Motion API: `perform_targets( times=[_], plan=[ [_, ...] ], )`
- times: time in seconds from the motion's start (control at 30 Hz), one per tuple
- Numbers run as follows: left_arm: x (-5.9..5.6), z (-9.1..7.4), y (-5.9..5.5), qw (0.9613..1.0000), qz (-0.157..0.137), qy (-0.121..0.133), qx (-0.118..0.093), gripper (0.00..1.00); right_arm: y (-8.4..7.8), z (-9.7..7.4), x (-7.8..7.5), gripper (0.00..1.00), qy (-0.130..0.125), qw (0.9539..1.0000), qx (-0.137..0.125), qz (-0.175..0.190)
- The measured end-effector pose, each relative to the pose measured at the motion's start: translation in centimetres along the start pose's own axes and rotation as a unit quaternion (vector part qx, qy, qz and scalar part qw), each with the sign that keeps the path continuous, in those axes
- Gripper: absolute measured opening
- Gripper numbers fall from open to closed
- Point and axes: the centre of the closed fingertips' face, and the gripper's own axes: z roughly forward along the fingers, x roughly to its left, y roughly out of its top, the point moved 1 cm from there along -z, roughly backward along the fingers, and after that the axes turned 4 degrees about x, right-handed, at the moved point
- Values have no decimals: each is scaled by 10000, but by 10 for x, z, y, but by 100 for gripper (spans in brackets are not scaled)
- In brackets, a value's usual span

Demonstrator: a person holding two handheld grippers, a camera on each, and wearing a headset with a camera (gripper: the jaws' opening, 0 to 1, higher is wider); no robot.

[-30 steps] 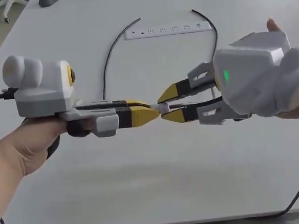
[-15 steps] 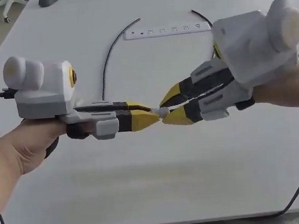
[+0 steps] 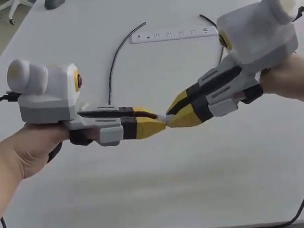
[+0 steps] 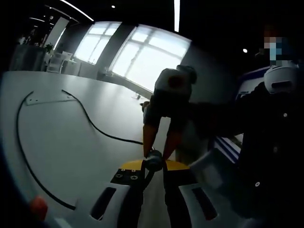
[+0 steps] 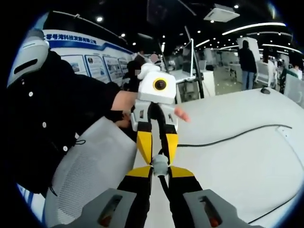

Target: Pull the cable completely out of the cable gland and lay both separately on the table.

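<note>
**White table** [image 3: 162, 191]: the work surface, with the two hand-held grippers meeting tip to tip in the air above it.

**Wall board** [image 5: 90, 52], behind the person in the right gripper view: it carries a blue band of white characters, too small for me to read.

**Left gripper** [image 3: 160, 125]: it lies level, coming in from the left. Its jaws are closed on the cable gland [image 3: 166, 119], a small pale fitting. In the left gripper view the gland [image 4: 153, 160] sits right at the yellow tips.

**Right gripper** [image 3: 172, 118]: it slants down from the upper right. Its jaws are drawn in on the black cable [image 5: 164, 186], which leaves the gland and runs back between them.
- The yellow tips hide the exact point of grip.
- I cannot tell how much cable is still inside the gland.
- Gland and cable both hang clear of the table.

**Change from one second ago:** the right gripper has rolled over and risen. Its jaws, which then stood apart around the gland, have come together. The left gripper has kept its hold.

**White power strip** [image 3: 173, 34], near the far edge: its printed marks are too small for me to read.

**Loose black lead** [image 3: 112, 59]: it curves across the table just beside the strip.
</note>
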Motion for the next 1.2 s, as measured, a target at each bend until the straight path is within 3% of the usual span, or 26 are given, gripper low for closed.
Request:
perform_targets(
  times=[0.2,0.47,0.67,0.87,0.9,0.97,1.0,1.03,1.07,1.17,1.2],
  plan=[
    [-1,1,-3,10000,17,-37,60,15,-2,2,6,8,61,9999,82,81],
    [1,-1,0,10000,-61,-23,-22,15,3,3,12,7,-287,9965,81,-777],
    [2,-2,2,9998,-167,-17,-67,15,6,3,16,7,-515,9865,67,-1554],
    [1,-1,0,9996,-260,-36,-67,15,4,4,19,6,-605,9813,142,-1822],
    [1,-1,0,9996,-268,-30,-82,15,4,3,17,6,-683,9770,162,-2015],
    [1,0,1,9994,-330,-38,-96,15,4,3,17,6,-739,9733,179,-2164],
    [1,-1,1,9994,-336,-33,-110,15,5,3,16,6,-808,9690,202,-2326],
    [1,-1,1,9993,-347,-34,-118,15,5,3,17,6,-813,9689,193,-2327],
    [1,-1,2,9993,-351,-31,-124,15,5,2,17,6,-866,9650,190,-2470],
    [1,-1,2,9993,-361,-24,-133,15,5,2,16,6,-919,9618,187,-2574],
    [0,-1,2,9992,-368,-27,-124,15,5,2,15,6,-915,9628,184,-2536]
  ],
)
